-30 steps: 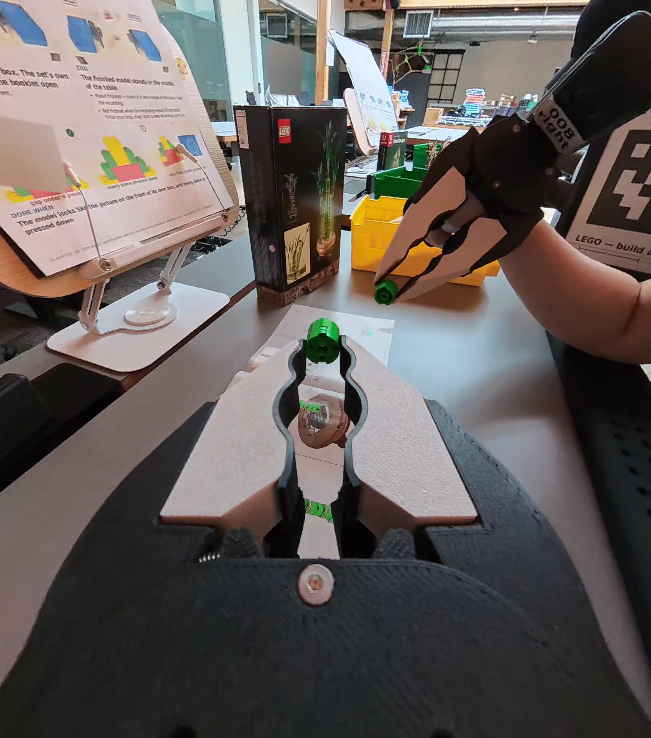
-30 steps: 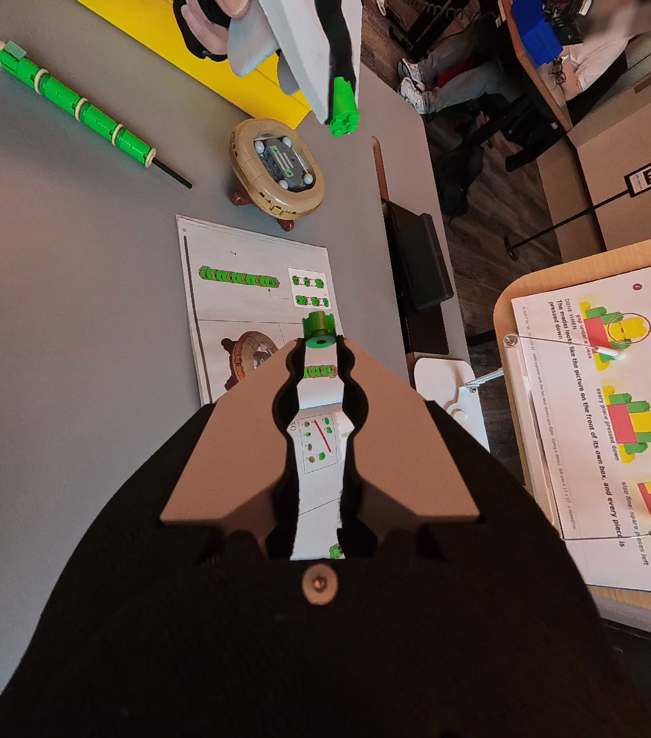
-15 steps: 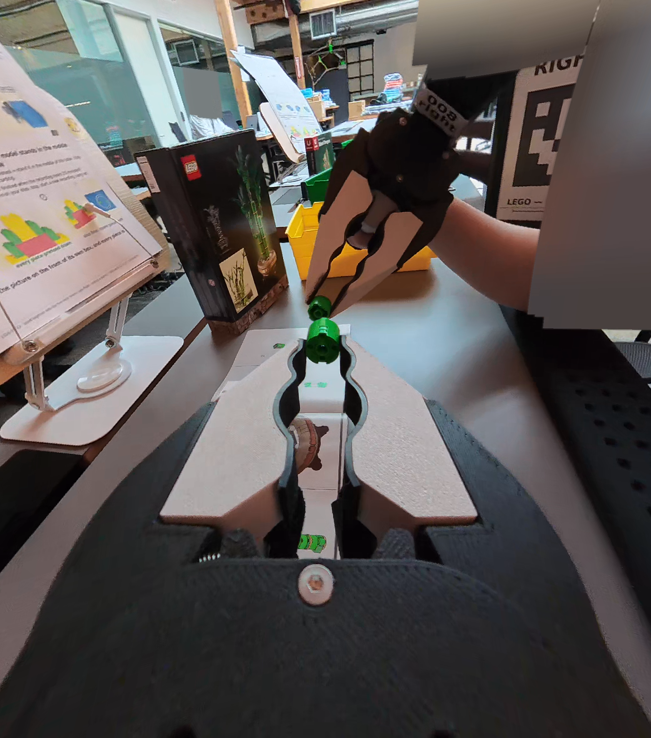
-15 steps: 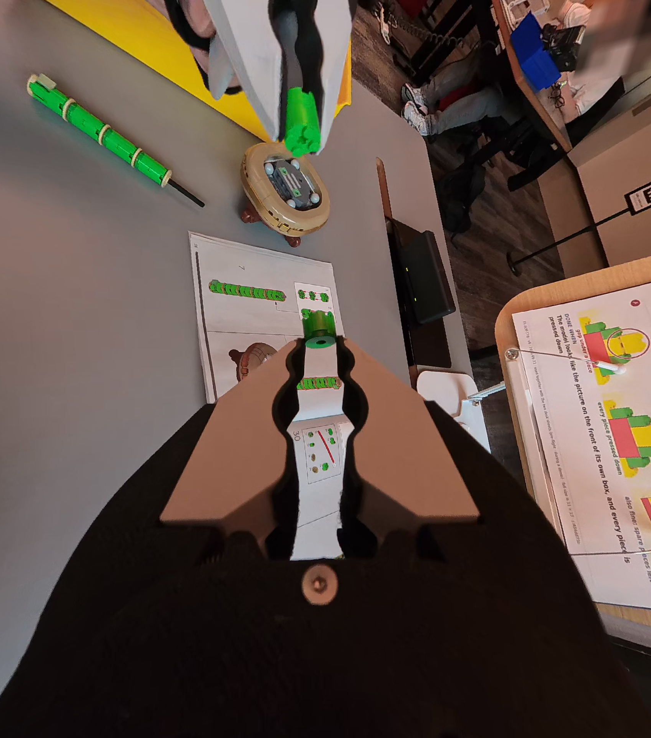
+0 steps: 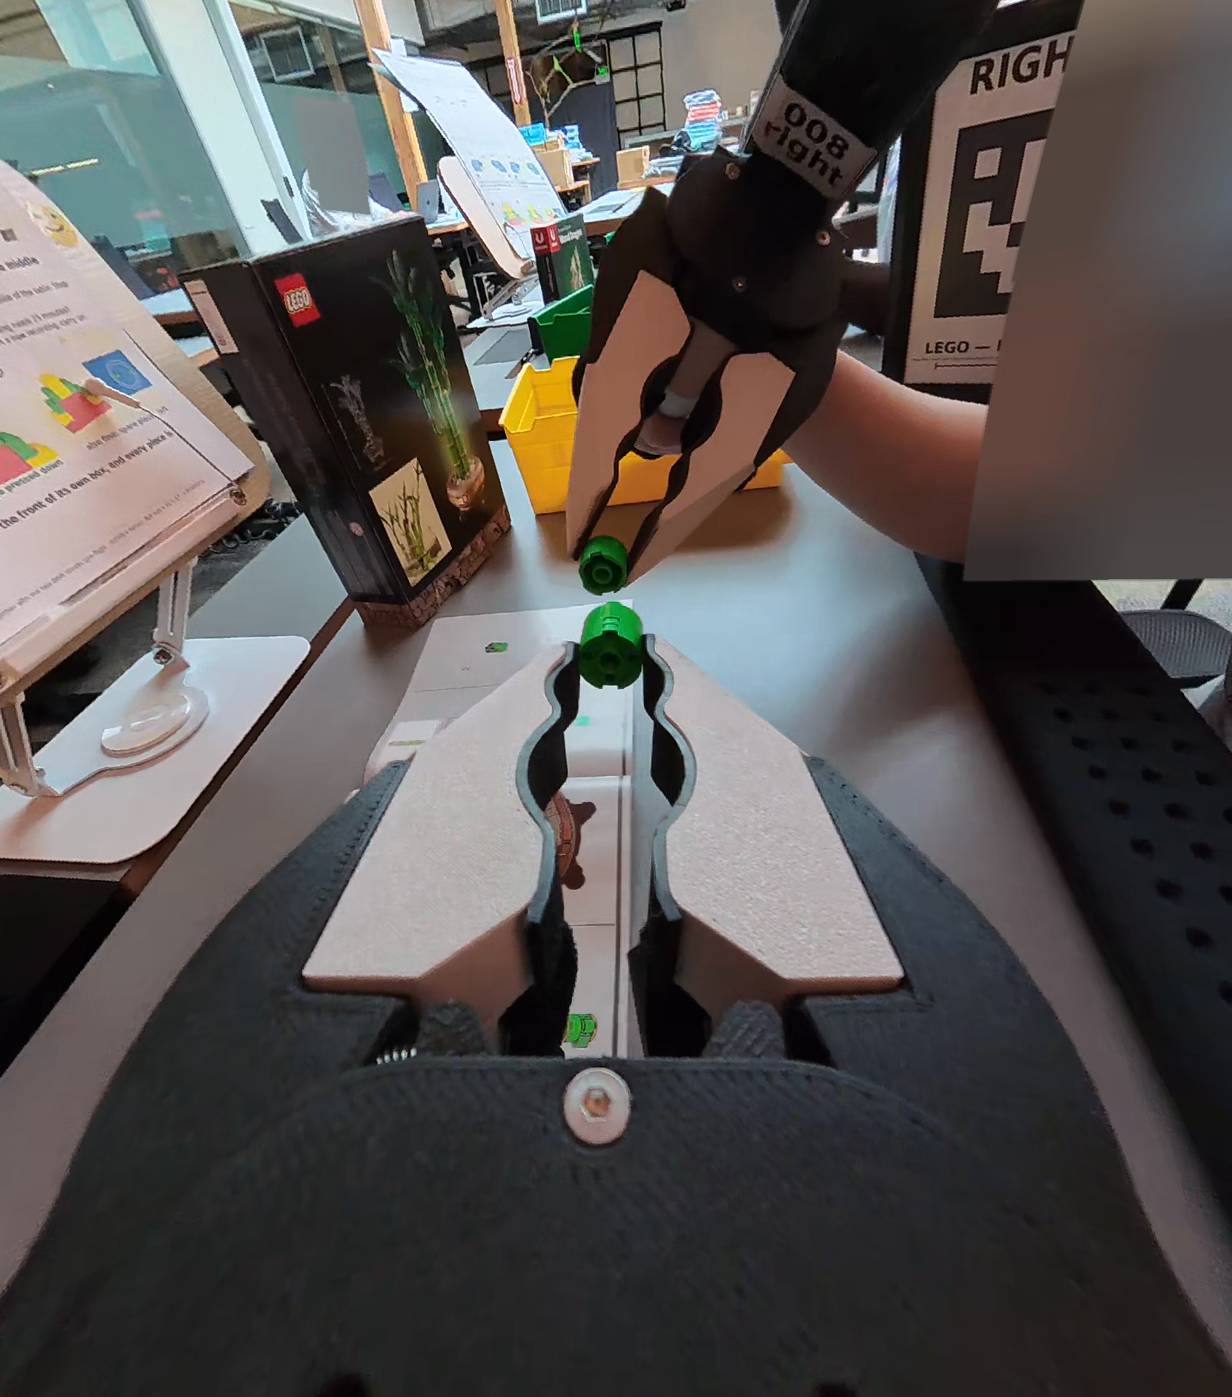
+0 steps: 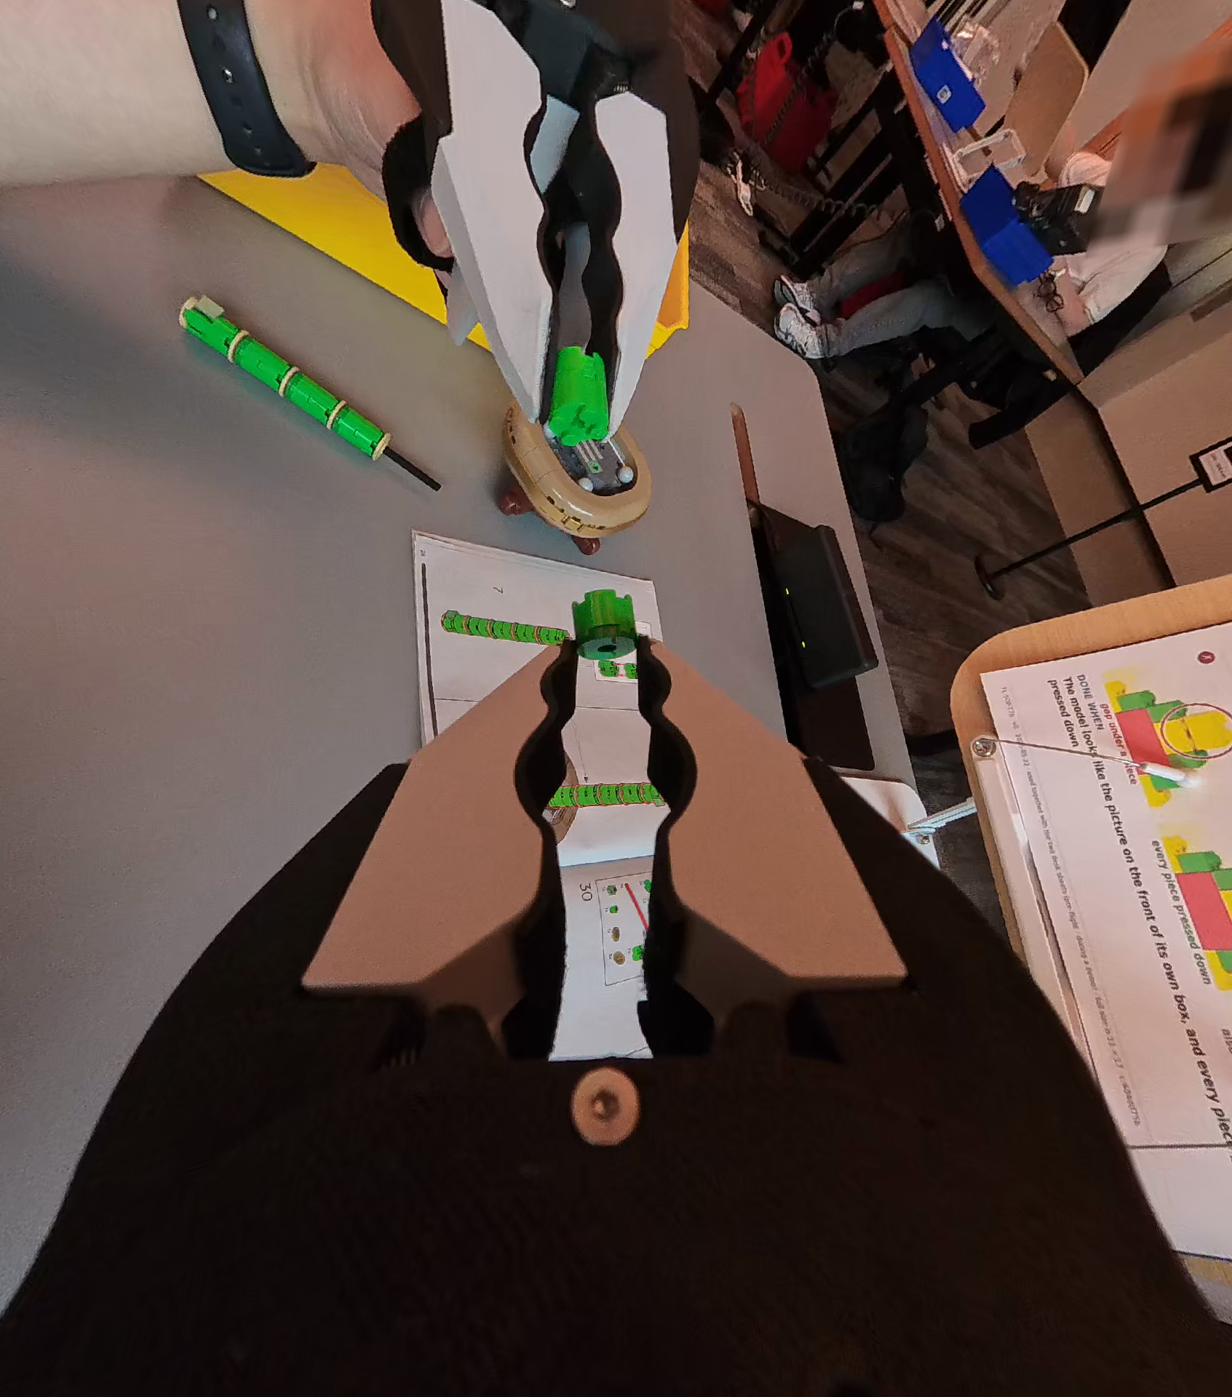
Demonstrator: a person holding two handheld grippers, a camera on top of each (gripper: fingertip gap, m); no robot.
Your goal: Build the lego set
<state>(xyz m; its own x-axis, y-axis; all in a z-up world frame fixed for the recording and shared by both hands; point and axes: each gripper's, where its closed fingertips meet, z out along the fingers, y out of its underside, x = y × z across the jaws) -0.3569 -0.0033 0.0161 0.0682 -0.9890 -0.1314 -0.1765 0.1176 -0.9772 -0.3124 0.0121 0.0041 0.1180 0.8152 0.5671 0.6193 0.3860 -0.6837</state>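
Observed from left to right. In the left wrist view, a document stand [image 5: 68, 726] carrying a printed sheet occupies the left edge of the grey table [image 5: 824, 605]. Just beside it stands the dark set box [image 5: 363, 423], upright. Behind and to the right of the box sits a yellow bin [image 5: 544, 431]. At centre, the left gripper [image 5: 609, 658] has its jaws pinching a green round brick [image 5: 610, 645] at the tips, above the open instruction booklet [image 5: 476, 665]. The right gripper [image 5: 601, 563] points down toward it, jaws pinching a second green round piece [image 5: 601, 565]; the two pieces are near but apart.

In the right wrist view, a finished green bamboo stalk [image 6: 287, 378] on a black axle lies on the table at upper left, well apart from the grippers. To its right stands the tan pot base [image 6: 582, 484] on brown feet, the left gripper's brick hanging in front of it; contact cannot be determined.
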